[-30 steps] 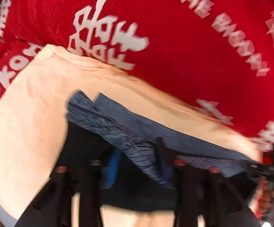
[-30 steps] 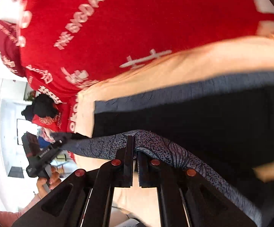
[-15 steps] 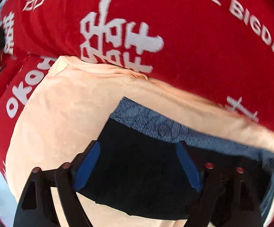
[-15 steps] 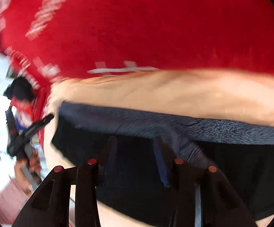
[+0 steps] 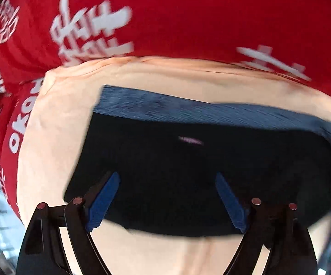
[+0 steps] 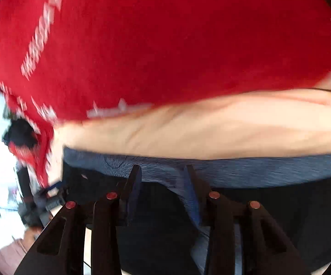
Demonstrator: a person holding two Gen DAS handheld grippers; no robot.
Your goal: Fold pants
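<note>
The pants (image 5: pixel 188 160) lie flat on a peach cloth (image 5: pixel 51 137), black with a blue-grey patterned band (image 5: pixel 165 107) along the far edge. My left gripper (image 5: pixel 167 178) hovers over the black part. Its jaws are opening wide, and nothing is pinched between the blue pads (image 5: pixel 103 197). In the right wrist view the same pants (image 6: pixel 268 171) run across the lower half. My right gripper (image 6: pixel 163 169) stands open above the edge of the blue band, and its fingers (image 6: pixel 133 183) are apart from the fabric. Both views are blurred by motion.
A red tablecloth with white lettering (image 5: pixel 188 23) lies under the peach cloth (image 6: pixel 211 133) and fills the far side. At the left of the right wrist view, past the table's edge, a bright room shows, with a blurred dark tool (image 6: pixel 51 201).
Both grippers held the blue patterned edge of the pants lifted. They have let it go and opened, and the fabric now lies flat. Both hands have shifted sideways.
</note>
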